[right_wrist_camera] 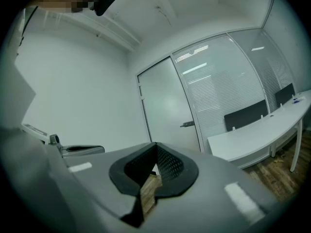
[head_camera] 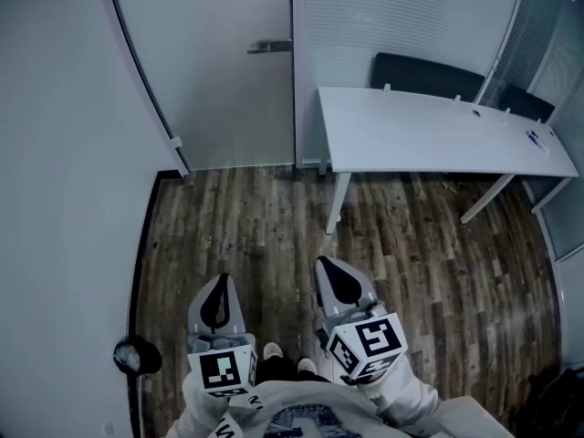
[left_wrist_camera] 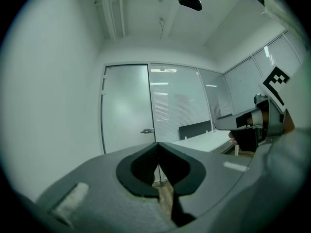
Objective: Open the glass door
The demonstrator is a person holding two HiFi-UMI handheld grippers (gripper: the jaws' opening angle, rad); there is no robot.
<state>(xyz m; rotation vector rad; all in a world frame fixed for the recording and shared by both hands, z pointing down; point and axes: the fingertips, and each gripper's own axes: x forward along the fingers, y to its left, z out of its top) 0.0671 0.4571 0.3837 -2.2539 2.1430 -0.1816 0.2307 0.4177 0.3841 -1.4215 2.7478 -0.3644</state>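
Note:
The frosted glass door (head_camera: 224,71) stands closed at the far end of the wood floor, with its metal lever handle (head_camera: 269,46) near the right edge. Both grippers are held level and point toward it, well short of it. My left gripper (head_camera: 219,286) is shut and holds nothing. My right gripper (head_camera: 333,272) is beside it, also shut and bare. In the left gripper view the door (left_wrist_camera: 127,106) and handle (left_wrist_camera: 147,130) show past the closed jaws (left_wrist_camera: 158,152). The right gripper view shows the door (right_wrist_camera: 165,106) and its handle (right_wrist_camera: 187,124) beyond the gripper (right_wrist_camera: 155,152).
A white desk (head_camera: 438,130) stands to the right of the door, with black chairs (head_camera: 424,73) behind it against a glass partition with blinds (head_camera: 401,16). A plain white wall (head_camera: 64,153) runs along the left. A dark round object (head_camera: 137,356) sits low by that wall.

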